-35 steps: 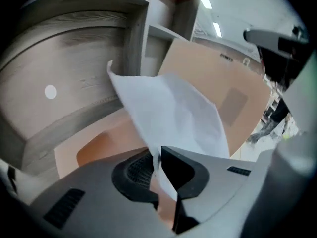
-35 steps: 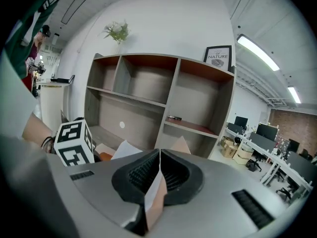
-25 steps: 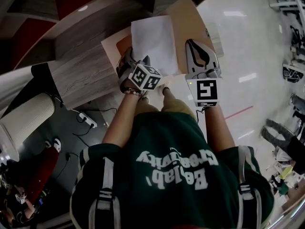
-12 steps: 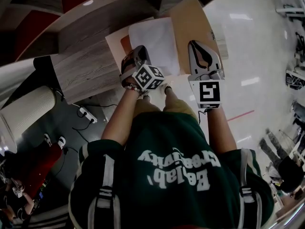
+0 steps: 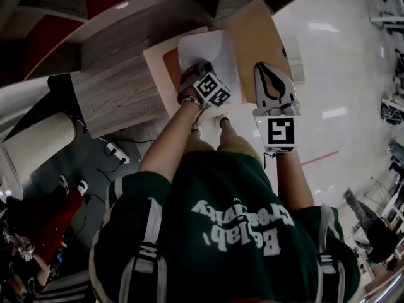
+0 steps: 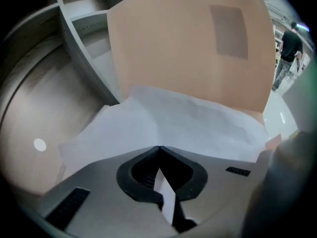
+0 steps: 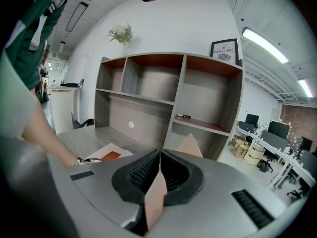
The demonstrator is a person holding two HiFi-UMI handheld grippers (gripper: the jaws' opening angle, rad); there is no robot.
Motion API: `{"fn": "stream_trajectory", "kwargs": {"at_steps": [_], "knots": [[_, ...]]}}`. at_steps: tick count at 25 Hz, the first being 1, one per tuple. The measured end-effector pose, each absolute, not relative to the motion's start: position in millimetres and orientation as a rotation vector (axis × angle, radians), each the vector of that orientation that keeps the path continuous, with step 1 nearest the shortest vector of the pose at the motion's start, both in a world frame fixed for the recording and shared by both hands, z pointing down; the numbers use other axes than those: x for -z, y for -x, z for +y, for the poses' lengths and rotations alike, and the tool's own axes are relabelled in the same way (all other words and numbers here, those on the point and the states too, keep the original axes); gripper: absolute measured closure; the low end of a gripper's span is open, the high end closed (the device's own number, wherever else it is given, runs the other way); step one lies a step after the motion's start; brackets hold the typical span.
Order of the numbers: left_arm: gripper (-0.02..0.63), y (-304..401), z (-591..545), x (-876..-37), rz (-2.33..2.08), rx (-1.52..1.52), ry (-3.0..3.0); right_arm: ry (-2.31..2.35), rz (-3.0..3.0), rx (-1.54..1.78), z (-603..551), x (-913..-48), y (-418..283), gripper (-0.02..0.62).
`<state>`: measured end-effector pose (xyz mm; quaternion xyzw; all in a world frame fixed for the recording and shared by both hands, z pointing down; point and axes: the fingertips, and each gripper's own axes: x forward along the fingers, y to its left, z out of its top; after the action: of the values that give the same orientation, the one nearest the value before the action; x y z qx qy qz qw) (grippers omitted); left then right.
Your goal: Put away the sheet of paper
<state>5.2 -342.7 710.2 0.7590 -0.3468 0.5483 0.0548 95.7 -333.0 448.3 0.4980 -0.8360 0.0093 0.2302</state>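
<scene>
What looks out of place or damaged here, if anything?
The white sheet of paper looks buckled, with a crease running up from where the left gripper pinches its near edge, so it does not lie flat on the open tan folder. Nothing else stands out.

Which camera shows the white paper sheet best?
The left gripper view: the creased white sheet of paper fills the middle, pinched between the fingers of the left gripper, in front of the tan card folder. The head view shows it small, partly behind that gripper. The right gripper view shows at most a sliver.
</scene>
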Motion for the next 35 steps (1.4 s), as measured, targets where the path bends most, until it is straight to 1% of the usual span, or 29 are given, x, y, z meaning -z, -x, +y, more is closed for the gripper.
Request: {"fn": "stream_trajectory", "kwargs": {"at_steps": [7,12,20,24,26,30,35], "knots": [[0.588,-25.9,-321.0,-720.6,-0.923,-1.446,-2.237,-1.368,-2.29,-0.05,-336.0,-452.8,-99.0,0.56],[0.588,-30.7,-323.4,-721.0,-0.911,-1.289,-2.219,-1.337,-2.288,-0.045,-337.7,-461.2,-91.3,0.56],[0.588,-13.1,-331.0,-712.4,-1.034,-1.368,-2.183,-1.309,-2.296,-0.04,-342.3,-460.2,-94.2,0.56],[0.588,19.7,-367.1,-668.1,-1.405,-1.381,-2.257,-1.294,-2.313,-0.037,-343.9,-459.3,-89.4,0.56],[0.588,40.2,-384.4,-660.5,-1.547,-1.395,-2.233,-1.285,-2.318,-0.041,-343.8,-461.0,-85.2,0.56],[0.588,58.7,-393.2,-694.0,-1.5,-1.462,-2.137,-1.255,-2.329,-0.04,-343.2,-464.5,-74.8,0.56],[0.588,49.7,-388.2,-721.0,-1.379,-1.581,-2.036,-1.228,-2.342,-0.035,-341.4,-463.5,-71.8,0.56]]}}
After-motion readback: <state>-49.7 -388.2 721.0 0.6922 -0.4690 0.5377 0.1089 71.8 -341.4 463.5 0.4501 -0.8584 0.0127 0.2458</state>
